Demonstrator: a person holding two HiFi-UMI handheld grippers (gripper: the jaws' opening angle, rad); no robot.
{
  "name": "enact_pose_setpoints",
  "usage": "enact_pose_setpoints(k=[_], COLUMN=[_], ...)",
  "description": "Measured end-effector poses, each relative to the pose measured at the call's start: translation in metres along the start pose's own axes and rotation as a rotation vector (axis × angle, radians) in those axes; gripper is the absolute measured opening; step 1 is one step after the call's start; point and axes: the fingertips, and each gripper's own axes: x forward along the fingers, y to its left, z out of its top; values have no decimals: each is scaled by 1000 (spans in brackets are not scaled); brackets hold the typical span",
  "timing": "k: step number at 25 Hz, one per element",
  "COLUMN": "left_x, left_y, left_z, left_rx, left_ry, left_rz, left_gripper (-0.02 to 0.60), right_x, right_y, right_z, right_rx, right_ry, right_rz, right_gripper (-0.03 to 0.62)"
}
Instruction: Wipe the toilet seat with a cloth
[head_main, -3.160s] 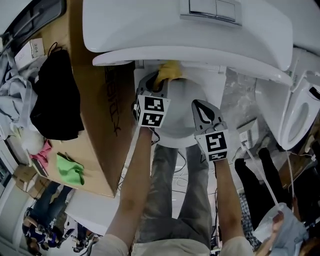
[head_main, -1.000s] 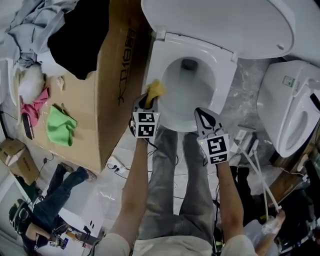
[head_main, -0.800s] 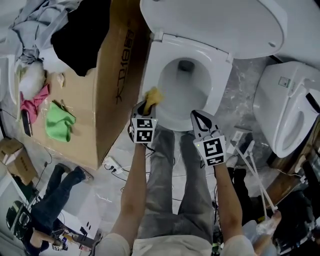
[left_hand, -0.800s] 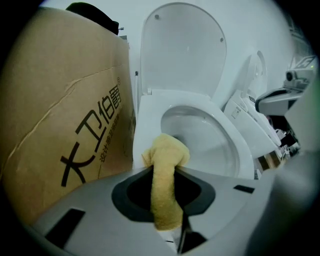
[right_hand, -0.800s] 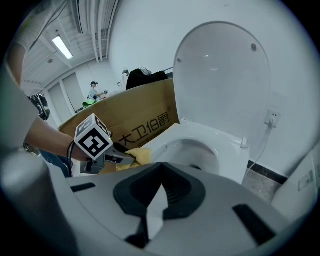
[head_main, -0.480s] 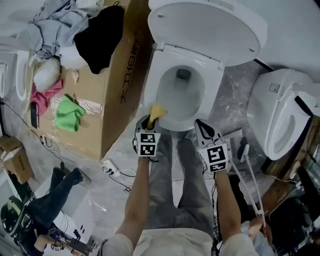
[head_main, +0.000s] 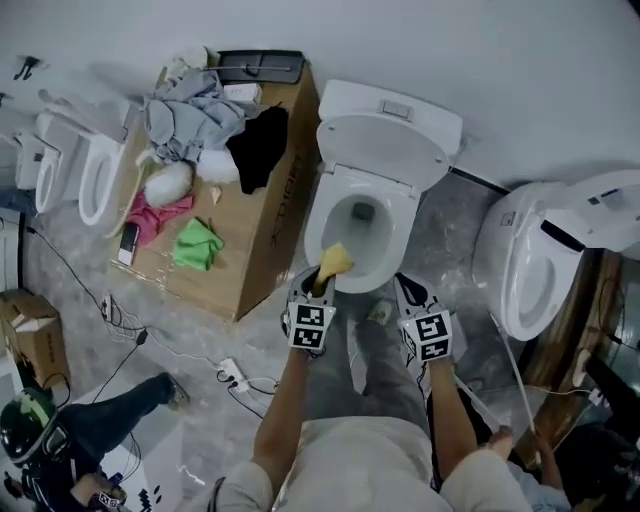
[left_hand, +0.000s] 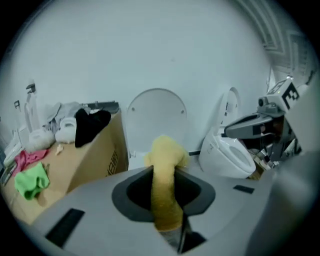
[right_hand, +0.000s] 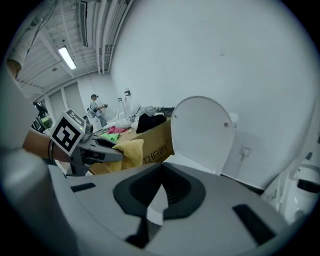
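The white toilet stands in the middle with its lid (head_main: 385, 140) raised and its seat (head_main: 330, 212) down around the bowl. My left gripper (head_main: 322, 280) is shut on a yellow cloth (head_main: 335, 261), which hangs over the seat's near left rim. In the left gripper view the cloth (left_hand: 164, 186) sticks up between the jaws, in front of the lid (left_hand: 156, 117). My right gripper (head_main: 408, 291) hovers at the bowl's near right edge, shut with nothing in it. The right gripper view shows the lid (right_hand: 202, 132) and the left gripper (right_hand: 102, 155) with the cloth (right_hand: 129, 152).
A cardboard box (head_main: 262, 250) carrying clothes and rags stands close on the toilet's left. A second toilet (head_main: 530, 270) stands on the right, and a loose seat (head_main: 85, 180) lies far left. Cables (head_main: 235, 378) cross the floor. A person (head_main: 60, 445) crouches at the bottom left.
The head camera has risen and pulled back, so the toilet looks smaller. Both grippers have drawn back from the bowl towards its near rim, the left still holding the cloth.
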Motion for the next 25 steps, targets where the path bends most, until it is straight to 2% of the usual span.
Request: enact_pose_setpoints(k=[5, 8, 13, 20, 25], left_x=[-65, -102, -151, -184, -192], left_y=[-24, -34, -35, -25, -15], left_z=[84, 130, 194, 267, 303], left_rx=[7, 49, 105, 206, 264], left_ry=[-121, -206, -340, -485, -551], left_rz=[-70, -91, -130, -209, -262], left_gripper=[98, 98, 98, 98, 98], right_x=[-58, -85, -118, -136, -141], right_y=[11, 18, 28, 42, 45], right_z=[70, 112, 187, 253, 277], right_rx=[-7, -59, -102, -125, -131], right_ry=[-86, -137, -278, -371, -401], right_rz=[-18, -26, -89, -185, -265], right_gripper=[8, 8, 6, 6, 6])
